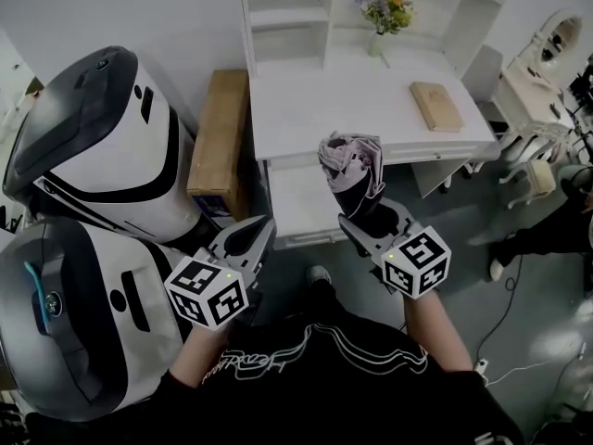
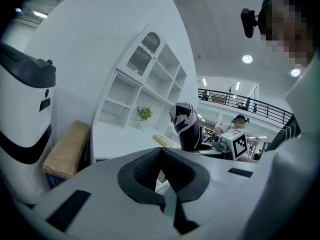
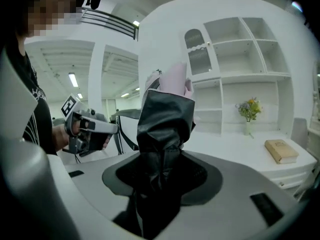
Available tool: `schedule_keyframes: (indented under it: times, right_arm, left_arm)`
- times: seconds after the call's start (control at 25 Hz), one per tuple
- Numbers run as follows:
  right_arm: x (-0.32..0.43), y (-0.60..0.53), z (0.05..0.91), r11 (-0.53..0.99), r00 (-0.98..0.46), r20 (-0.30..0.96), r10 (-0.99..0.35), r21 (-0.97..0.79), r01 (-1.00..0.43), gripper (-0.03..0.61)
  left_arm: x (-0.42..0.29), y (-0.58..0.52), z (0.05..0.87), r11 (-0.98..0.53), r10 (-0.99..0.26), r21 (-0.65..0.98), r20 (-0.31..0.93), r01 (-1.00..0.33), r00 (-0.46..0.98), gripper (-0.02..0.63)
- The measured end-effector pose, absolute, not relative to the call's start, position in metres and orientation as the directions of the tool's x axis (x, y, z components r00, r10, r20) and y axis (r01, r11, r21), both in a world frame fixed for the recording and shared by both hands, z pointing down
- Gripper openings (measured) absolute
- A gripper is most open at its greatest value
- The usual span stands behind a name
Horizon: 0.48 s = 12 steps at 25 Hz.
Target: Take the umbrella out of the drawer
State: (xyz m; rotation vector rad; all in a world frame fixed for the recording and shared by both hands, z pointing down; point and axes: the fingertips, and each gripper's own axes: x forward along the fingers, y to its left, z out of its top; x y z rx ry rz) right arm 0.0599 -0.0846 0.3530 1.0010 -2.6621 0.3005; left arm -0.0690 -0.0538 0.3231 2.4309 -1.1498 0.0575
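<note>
A folded umbrella point(image 1: 352, 160), black with a pale pink and grey lining, stands upright in my right gripper point(image 1: 366, 216), which is shut on its lower end. It hangs in the air above the pulled-out white drawer point(image 1: 292, 202) of the desk. The right gripper view shows the umbrella point(image 3: 165, 114) rising out of the right gripper point(image 3: 160, 159), with black fabric filling the space between the jaws. My left gripper point(image 1: 252, 237) is to the left of the drawer, shut and holding nothing. In the left gripper view the left gripper point(image 2: 161, 151) has its pads together, and the umbrella point(image 2: 187, 126) is beyond it to the right.
A white desk point(image 1: 315, 109) with a shelf unit carries a vase of flowers point(image 1: 384, 12) and a tan book point(image 1: 437, 105). A cardboard box point(image 1: 220, 142) leans at its left. Large white and black machine housings point(image 1: 102, 156) crowd the left. Another person point(image 1: 547, 230) and cables are at the right.
</note>
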Motion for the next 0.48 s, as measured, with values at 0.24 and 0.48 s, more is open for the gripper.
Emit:
schedule_keyframes:
  times: [0.24,0.48]
  right_arm:
    - [0.058,-0.072,0.346,0.731,-0.753,0.263,-0.603,-0.196,-0.654,0.222]
    - [0.057,-0.070,0.342,0.733,-0.755,0.257,-0.604,-0.194,-0.652,0.221]
  left_arm:
    - [-0.068,-0.047,0.323,-0.558,-0.721,0.377,0.221,-0.739,0.657,0.018]
    - [-0.064,-0.045,0.322,-0.556,-0.718,0.384,0.225,-0.737,0.658,0.018]
